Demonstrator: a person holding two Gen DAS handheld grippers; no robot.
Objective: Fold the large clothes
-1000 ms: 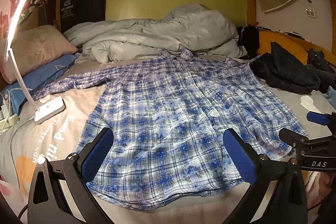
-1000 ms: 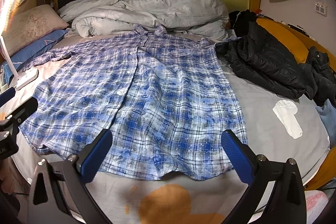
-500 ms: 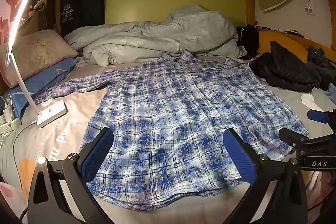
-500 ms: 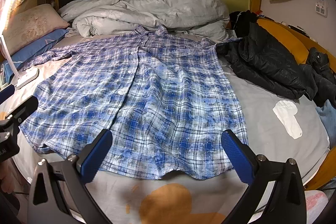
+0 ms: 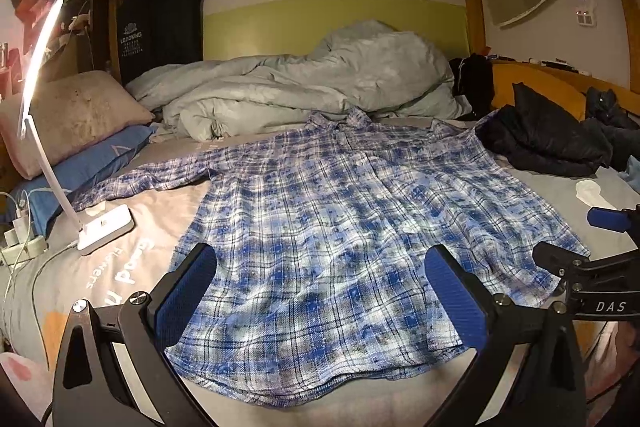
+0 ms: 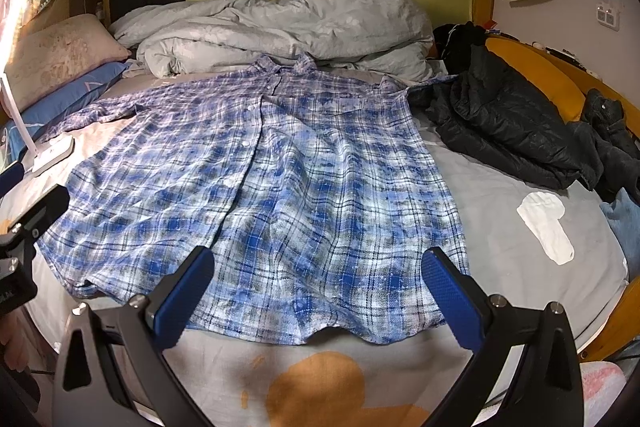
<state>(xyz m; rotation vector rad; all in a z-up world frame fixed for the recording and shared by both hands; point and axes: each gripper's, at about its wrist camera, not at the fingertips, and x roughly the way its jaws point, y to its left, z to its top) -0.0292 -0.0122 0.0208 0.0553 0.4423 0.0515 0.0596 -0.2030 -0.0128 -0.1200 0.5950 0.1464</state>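
Note:
A large blue and white plaid shirt (image 5: 352, 227) (image 6: 264, 187) lies spread flat on the bed, front up, collar toward the far wall and hem toward me. Its left sleeve stretches out toward the lamp; its right sleeve end runs under the dark jacket. My left gripper (image 5: 320, 291) hovers open above the hem, nothing between its blue pads. My right gripper (image 6: 318, 295) is open too, held over the hem's right part. Each gripper shows at the edge of the other's view, the right gripper (image 5: 600, 239) and the left gripper (image 6: 20, 195).
A rumpled grey duvet (image 5: 320, 83) is piled behind the collar. A lit white desk lamp (image 5: 104, 227) stands on the sheet at left, with pillows (image 5: 72, 115) and a power strip. A black jacket (image 6: 504, 123) and a white cloth (image 6: 548, 227) lie at right, by the wooden bed rail.
The left wrist view has tilted up a little, showing more ceiling. Both grippers stay open and the shirt has not moved.

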